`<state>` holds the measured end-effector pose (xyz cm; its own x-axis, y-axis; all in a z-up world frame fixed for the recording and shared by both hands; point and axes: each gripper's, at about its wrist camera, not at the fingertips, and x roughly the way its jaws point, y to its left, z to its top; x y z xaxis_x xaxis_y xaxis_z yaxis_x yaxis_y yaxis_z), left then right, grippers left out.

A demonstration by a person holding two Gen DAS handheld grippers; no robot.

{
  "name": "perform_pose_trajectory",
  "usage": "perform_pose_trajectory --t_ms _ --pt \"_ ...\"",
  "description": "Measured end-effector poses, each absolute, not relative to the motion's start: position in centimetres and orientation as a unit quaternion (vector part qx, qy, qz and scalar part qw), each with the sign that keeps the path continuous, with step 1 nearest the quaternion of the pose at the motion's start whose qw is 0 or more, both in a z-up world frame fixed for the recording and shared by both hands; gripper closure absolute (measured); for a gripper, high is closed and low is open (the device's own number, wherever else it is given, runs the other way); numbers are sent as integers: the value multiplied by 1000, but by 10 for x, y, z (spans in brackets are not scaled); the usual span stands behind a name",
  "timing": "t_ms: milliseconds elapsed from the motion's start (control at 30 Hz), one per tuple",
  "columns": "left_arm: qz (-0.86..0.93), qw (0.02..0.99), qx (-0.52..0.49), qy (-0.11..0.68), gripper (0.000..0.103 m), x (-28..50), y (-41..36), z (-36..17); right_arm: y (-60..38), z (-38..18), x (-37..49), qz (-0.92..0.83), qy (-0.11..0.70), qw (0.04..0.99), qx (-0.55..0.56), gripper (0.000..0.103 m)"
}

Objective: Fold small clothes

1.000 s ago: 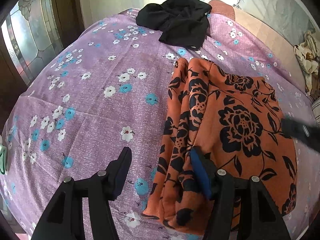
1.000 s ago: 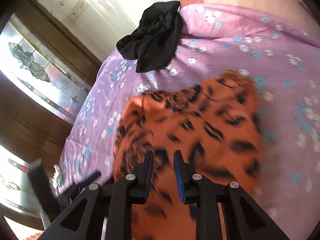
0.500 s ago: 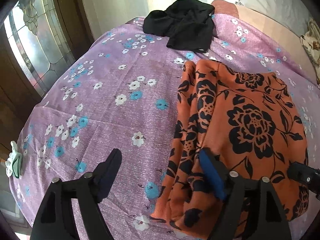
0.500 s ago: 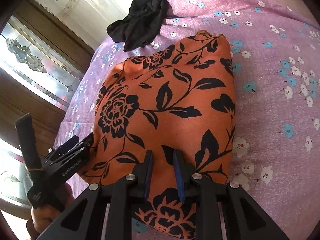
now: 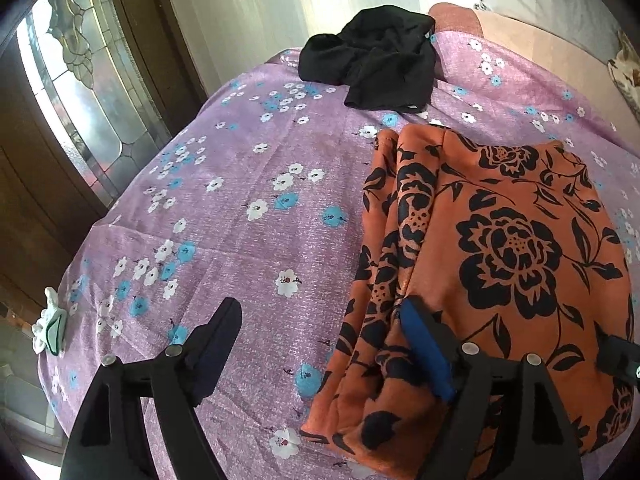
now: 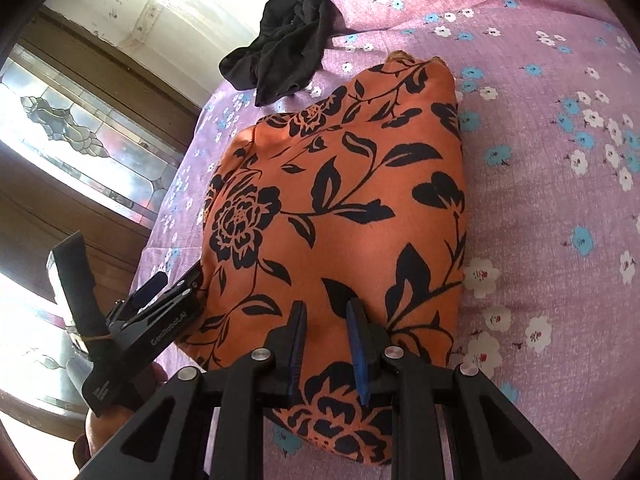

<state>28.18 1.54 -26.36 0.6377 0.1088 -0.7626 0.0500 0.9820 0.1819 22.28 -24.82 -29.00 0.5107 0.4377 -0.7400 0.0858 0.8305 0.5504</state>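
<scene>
An orange garment with black flowers (image 5: 500,248) lies folded on the purple flowered bedsheet (image 5: 240,208); it also shows in the right wrist view (image 6: 340,216). My left gripper (image 5: 320,332) is wide open at the garment's near left edge, its right finger over the bunched folds. It shows from the side in the right wrist view (image 6: 168,284). My right gripper (image 6: 326,320) stands over the garment's near end, jaws slightly apart, with no cloth visibly between them. A black garment (image 5: 376,60) lies crumpled at the far end of the bed.
A stained-glass window (image 5: 76,92) and dark wooden frame stand left of the bed. A small white and green object (image 5: 50,326) sits by the bed's left edge. The sheet (image 6: 560,160) stretches right of the orange garment.
The right gripper has swung down over the garment's near end and its jaws have opened a little. The left gripper drew back slightly and stayed wide open.
</scene>
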Motion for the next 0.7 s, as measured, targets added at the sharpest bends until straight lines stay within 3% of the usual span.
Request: perform_pose_trajectory --t_ms 133,400,700 --pt "50 902 88 419 9 278 18 -263 -242 -287 210 96 480 833 260 79" --pt "67 905 38 418 9 259 28 -239 -238 -273 184 73 480 840 241 79" --pt "47 932 -8 360 9 232 30 -205 -272 -232 140 31 391 882 262 78"
